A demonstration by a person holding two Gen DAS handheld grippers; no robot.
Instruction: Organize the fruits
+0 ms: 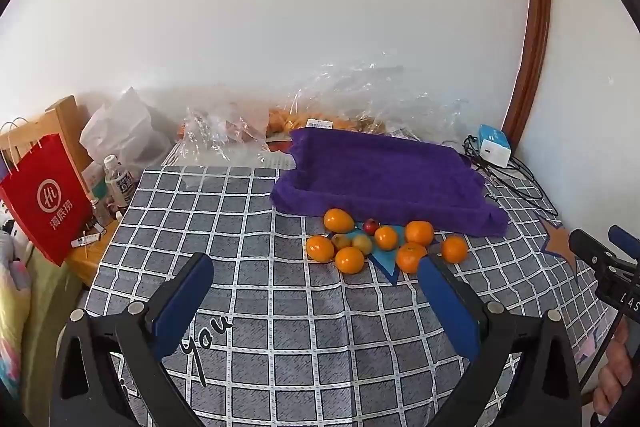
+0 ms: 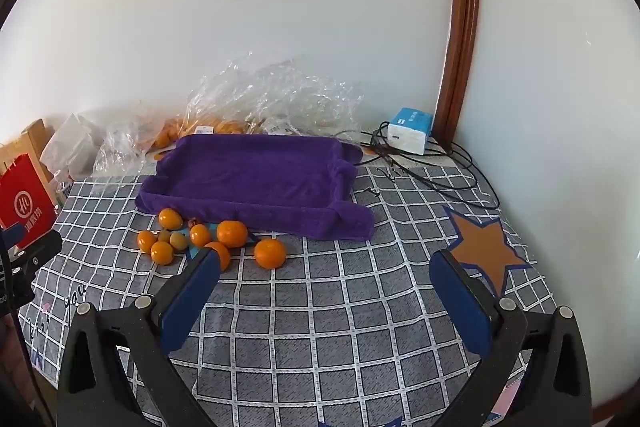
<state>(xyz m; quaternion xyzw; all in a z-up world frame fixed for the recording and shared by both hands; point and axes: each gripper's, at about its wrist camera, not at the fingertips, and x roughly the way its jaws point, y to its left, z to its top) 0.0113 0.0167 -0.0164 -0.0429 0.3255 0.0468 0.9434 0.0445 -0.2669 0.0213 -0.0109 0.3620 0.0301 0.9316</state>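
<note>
Left gripper point(image 1: 316, 291) nearest, jaws spread wide, holding nothing, hovering over checked tablecloth point(image 1: 280, 327). Right gripper point(image 2: 326, 285) likewise spread, nothing between pads.

Fruits point(image 1: 384, 241) clustered on cloth, just in front of near edge of purple towel-lined tray point(image 2: 256, 171); one orange point(image 2: 270, 253) sits slightly right of cluster. Small red fruit point(image 1: 371, 226) near tray edge.

Progress, judged: none started; tray interior bare, all fruit outside.

Tray long axis runs left-right, near rim facing grippers. Fruits roundish, no clear pointing direction.
</note>
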